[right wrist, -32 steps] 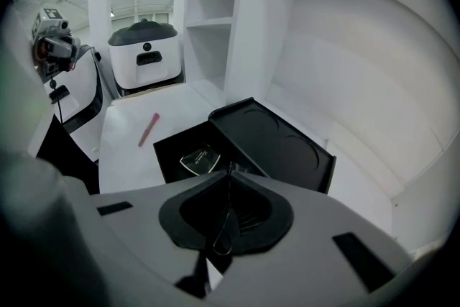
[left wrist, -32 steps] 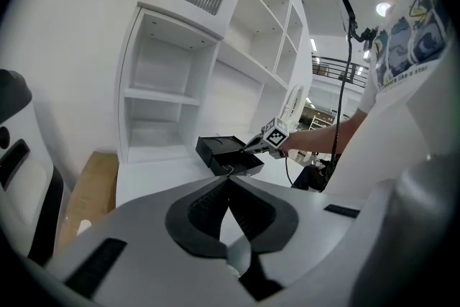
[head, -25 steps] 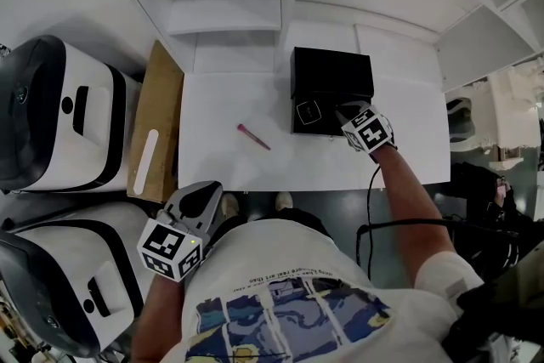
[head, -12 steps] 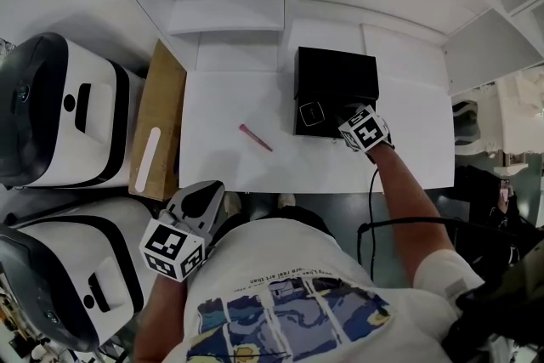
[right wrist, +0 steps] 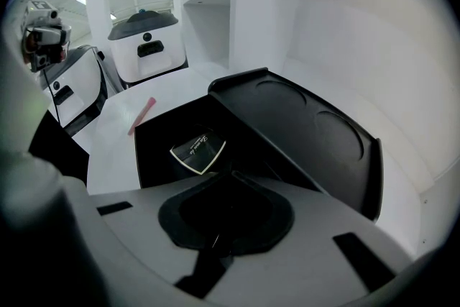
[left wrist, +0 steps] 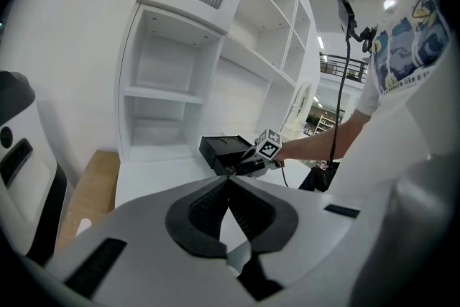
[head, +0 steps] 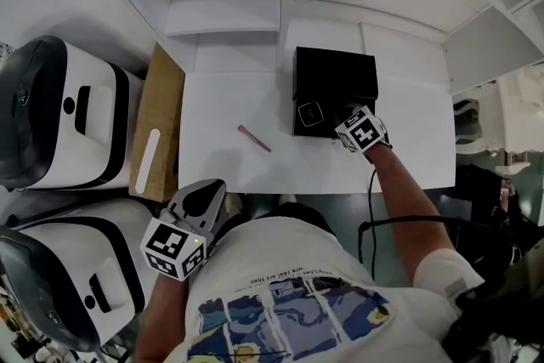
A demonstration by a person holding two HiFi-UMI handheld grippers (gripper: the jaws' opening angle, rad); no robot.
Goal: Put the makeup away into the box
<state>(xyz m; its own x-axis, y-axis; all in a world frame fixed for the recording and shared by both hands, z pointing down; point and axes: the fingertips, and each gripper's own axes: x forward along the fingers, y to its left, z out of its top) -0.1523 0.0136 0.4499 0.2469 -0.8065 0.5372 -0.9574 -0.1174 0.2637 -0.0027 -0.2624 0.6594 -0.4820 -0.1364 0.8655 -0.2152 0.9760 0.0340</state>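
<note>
Makeup pencil (head: 254, 137), judged light, slim and prone to roll: pinch mid-shaft; right gripper (head: 340, 121) closed, apparently empty, over box (head: 336, 74); left gripper (left wrist: 228, 180) closed, empty.

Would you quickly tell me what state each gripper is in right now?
Left gripper: closed, empty.
Right gripper: closed, nothing seen between its jaws.
</note>
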